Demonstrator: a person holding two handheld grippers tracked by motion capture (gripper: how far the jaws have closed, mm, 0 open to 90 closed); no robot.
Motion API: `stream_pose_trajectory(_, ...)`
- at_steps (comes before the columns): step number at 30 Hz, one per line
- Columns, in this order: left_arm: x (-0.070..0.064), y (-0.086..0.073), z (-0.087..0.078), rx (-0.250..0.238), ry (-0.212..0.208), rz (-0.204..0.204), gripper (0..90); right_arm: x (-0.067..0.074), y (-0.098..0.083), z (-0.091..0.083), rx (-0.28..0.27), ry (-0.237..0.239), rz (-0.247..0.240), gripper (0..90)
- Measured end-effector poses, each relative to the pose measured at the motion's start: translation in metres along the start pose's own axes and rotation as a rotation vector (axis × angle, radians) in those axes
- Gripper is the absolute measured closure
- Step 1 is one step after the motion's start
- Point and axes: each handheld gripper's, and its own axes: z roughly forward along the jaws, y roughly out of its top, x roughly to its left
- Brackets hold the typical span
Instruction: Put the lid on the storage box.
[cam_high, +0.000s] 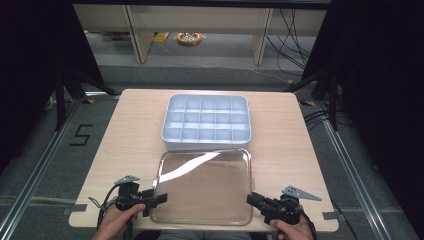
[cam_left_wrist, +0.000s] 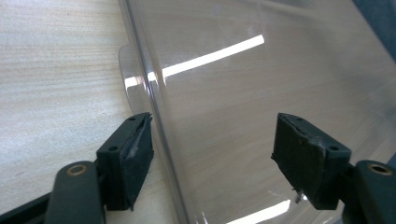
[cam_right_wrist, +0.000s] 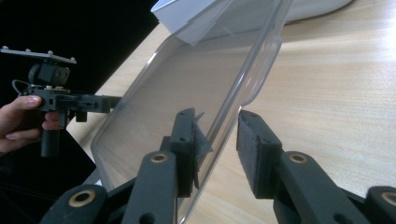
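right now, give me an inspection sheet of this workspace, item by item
surface: light wood table, bare around the items.
job's things: white compartment tray, its cells look empty; clear lid lying flat in front of it.
clutter: nothing seen on the table.
grippers: left gripper at the lid's left edge, jaws wide apart; right gripper with jaws astride the lid's right rim, not closed.
cables: one trails from the left gripper; loose cables on the floor beyond.
surroundings: black curtains, desk legs, floor marked 5.

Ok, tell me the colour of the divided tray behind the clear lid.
The divided tray is pale grey-white, compartments and walls alike; the high view shows it best.
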Motion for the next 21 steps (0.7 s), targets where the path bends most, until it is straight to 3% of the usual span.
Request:
stream_pose_trajectory(2,0.0006,0.0010,0.0003,-0.001,-0.009,-0.020,26.2,0.0015,0.0013,-0.0006,-0.004,0.018,0.003,69.1)
stream_pose_trajectory(3,0.0006,0.0010,0.0003,-0.001,-0.009,-0.020,25.1,0.0001,0.0017,0.0006,-0.026,0.027,-0.030,69.1)
stream_pose_trajectory(6,-0.0006,0.0013,0.0006,0.001,0.000,-0.017,24.8,0.0044,0.0016,0.0007,-0.017,0.025,0.000,69.0)
stream_pose_trajectory(9,0.0031,0.0021,-0.0012,0.015,-0.014,-0.022,24.6,0.0041,0.0011,0.0003,-0.016,0.030,-0.001,68.8)
stream_pose_trajectory(10,0.0017,0.0022,0.0001,-0.004,-0.016,-0.050,24.5,0.0024,0.0018,-0.0002,-0.015,0.030,-0.044,68.8)
stream_pose_trajectory(11,0.0016,0.0023,-0.0001,-0.002,-0.014,-0.044,24.0,0.0031,0.0022,0.0001,-0.016,0.031,-0.051,68.7)
stream_pose_trajectory(16,0.0028,0.0027,-0.0015,0.005,-0.010,-0.056,25.5,0.0039,0.0016,0.0003,-0.021,0.042,-0.040,68.6)
stream_pose_trajectory(18,0.0047,0.0026,-0.0035,0.013,-0.001,-0.039,26.8,0.0038,0.0015,0.0001,-0.020,0.043,-0.045,68.6)
stream_pose_trajectory(21,0.0043,0.0029,-0.0033,-0.007,-0.005,-0.066,28.3,0.0040,0.0017,-0.0003,-0.022,0.039,-0.066,68.5)
